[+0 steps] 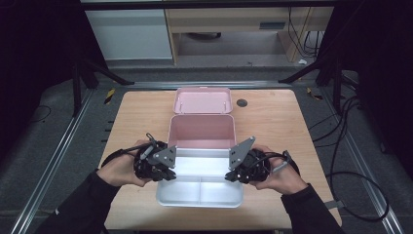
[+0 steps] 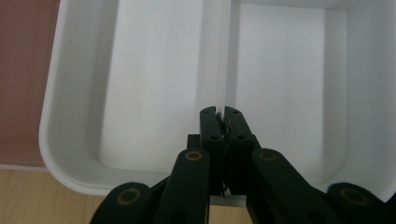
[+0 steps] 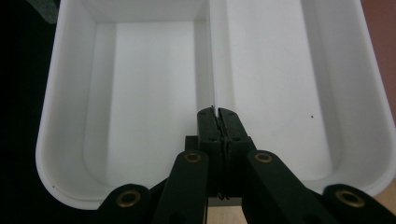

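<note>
The wooden counter [image 1: 272, 122] carries a pink box [image 1: 202, 130] with its lid [image 1: 202, 100] lying open behind it. Just in front of the box, touching its near edge, a white tray [image 1: 199, 187] with inner dividers sits at the counter's front. The left gripper [image 1: 168, 173] is at the tray's left end and the right gripper [image 1: 231, 176] at its right end, each held in one of the person's hands. In both gripper views the black jaws are pressed together on the thin divider wall [image 2: 222, 74] between two compartments, clamping its end.
</note>
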`<action>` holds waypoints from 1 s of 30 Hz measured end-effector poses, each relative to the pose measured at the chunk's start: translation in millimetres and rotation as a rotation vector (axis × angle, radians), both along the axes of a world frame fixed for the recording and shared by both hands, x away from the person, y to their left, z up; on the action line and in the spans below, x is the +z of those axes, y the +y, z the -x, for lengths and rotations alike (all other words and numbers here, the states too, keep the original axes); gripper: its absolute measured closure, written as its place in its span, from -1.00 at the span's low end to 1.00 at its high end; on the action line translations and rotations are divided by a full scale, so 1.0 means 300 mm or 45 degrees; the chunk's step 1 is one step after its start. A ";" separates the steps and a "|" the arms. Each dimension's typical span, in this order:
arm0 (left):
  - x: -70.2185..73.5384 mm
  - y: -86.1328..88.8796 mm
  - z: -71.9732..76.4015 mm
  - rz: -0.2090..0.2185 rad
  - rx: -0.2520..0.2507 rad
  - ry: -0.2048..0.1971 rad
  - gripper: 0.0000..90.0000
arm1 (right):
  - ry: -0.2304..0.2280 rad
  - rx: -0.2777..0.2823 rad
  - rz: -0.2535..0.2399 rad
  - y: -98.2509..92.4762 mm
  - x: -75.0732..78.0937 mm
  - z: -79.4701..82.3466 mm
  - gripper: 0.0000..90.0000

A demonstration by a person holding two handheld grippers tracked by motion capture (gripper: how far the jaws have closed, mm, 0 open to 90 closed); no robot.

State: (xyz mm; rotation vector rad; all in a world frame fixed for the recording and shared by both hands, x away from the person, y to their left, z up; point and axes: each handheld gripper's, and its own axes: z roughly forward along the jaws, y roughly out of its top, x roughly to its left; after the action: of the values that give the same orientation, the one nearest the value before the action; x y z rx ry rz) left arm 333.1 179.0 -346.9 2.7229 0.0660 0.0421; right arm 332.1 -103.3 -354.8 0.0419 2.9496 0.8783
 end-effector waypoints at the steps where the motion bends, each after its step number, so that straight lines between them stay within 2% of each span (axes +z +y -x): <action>1: 0.000 0.000 0.000 0.000 0.000 0.000 0.95 | 0.008 0.003 0.002 0.002 -0.011 0.006 0.99; 3: -0.034 0.002 0.016 0.002 0.003 0.015 0.95 | 0.011 0.005 0.008 0.005 -0.029 0.018 0.99; 9: -0.085 0.006 0.044 0.000 -0.006 0.051 0.96 | 0.053 0.013 0.015 0.014 -0.107 0.053 0.99; 12: -0.138 0.004 0.059 0.003 -0.001 0.059 0.96 | 0.059 0.013 0.028 0.017 -0.136 0.063 0.99; 14: -0.174 0.003 0.056 0.006 0.002 0.072 0.96 | 0.071 0.009 0.042 0.019 -0.168 0.062 0.99; 16: -0.230 -0.002 0.051 -0.003 0.005 0.087 0.96 | 0.085 0.003 0.057 0.020 -0.207 0.057 0.98; 20: -0.316 -0.014 0.031 -0.063 0.001 0.112 0.96 | 0.099 -0.002 0.088 0.033 -0.284 0.046 0.98; 24: -0.360 -0.016 0.008 -0.079 0.006 0.119 0.94 | 0.119 -0.015 0.095 0.039 -0.342 0.024 0.98; 27: -0.393 -0.020 0.004 -0.066 0.023 0.126 0.94 | 0.133 -0.017 0.107 0.040 -0.367 0.016 0.98; 30: -0.412 -0.024 0.004 -0.084 0.008 0.123 0.94 | 0.122 -0.010 0.123 0.043 -0.382 0.016 0.98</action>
State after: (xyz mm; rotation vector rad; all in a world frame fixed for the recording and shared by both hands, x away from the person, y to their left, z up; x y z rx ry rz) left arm 331.9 171.7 -470.6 2.7897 0.1030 -0.0875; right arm 327.4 -90.3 -469.3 0.0932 3.0744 0.7523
